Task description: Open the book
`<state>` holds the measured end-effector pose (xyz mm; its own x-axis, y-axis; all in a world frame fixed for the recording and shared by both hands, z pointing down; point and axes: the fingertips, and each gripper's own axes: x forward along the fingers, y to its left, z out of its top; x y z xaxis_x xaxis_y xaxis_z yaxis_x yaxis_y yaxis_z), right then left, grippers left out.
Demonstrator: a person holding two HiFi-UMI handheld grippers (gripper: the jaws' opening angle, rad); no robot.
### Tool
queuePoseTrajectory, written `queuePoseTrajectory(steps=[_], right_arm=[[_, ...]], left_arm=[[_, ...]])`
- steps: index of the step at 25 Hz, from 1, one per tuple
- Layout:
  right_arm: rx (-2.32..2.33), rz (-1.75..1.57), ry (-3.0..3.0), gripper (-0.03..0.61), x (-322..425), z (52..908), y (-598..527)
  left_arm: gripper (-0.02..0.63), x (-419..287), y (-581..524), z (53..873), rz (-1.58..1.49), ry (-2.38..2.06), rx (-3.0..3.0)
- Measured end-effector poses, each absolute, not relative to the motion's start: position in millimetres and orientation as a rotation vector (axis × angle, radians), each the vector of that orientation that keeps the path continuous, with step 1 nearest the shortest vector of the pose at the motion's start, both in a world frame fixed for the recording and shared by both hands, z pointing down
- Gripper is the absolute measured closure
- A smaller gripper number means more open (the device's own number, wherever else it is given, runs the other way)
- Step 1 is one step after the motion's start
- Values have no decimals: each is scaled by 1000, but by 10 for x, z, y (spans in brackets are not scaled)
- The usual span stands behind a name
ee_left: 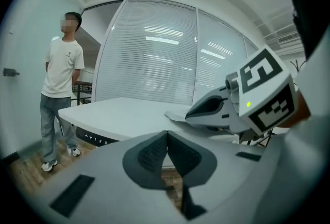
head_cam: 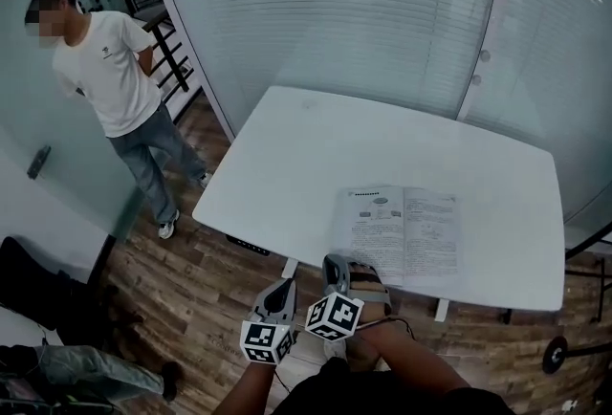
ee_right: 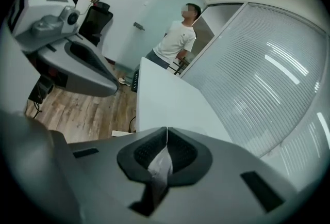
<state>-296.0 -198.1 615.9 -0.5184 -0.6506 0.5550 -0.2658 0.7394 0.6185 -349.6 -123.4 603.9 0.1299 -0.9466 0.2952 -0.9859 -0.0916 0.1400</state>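
Book (head_cam: 402,233) lies open near front edge of white table (head_cam: 316,136), left tongs (ee_left: 166,135) closed and empty, right tongs (ee_right: 166,131) closed and empty, both at the table's near edge

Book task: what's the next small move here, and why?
Probably just draw both grippers back from the table and stop. The book already lies open, pages up. The left gripper and right gripper are both shut and look empty, sitting at the table's near edge.
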Motion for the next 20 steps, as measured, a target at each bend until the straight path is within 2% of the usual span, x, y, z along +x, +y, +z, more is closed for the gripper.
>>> queuePoseTrajectory(steps=[8,9,12,20], right_arm=[[633,-649,-2099,562,-3057,6393,-1920],[618,-652,-2104,547,-3086,6410,-1901],[573,-610,-2179,413,-3162,6379,-1811],[639,-397,-2412,398,-2855,5792,-1720]], left_arm=[[600,-3649,-1073,6056,158,-1960,2053],[600,-3662,-1060,6054,157,-1963,2050],[600,-3696,-1033,6047,154,-1971,2043],[601,-3604,-1076,5926,128,-1984,2058]])
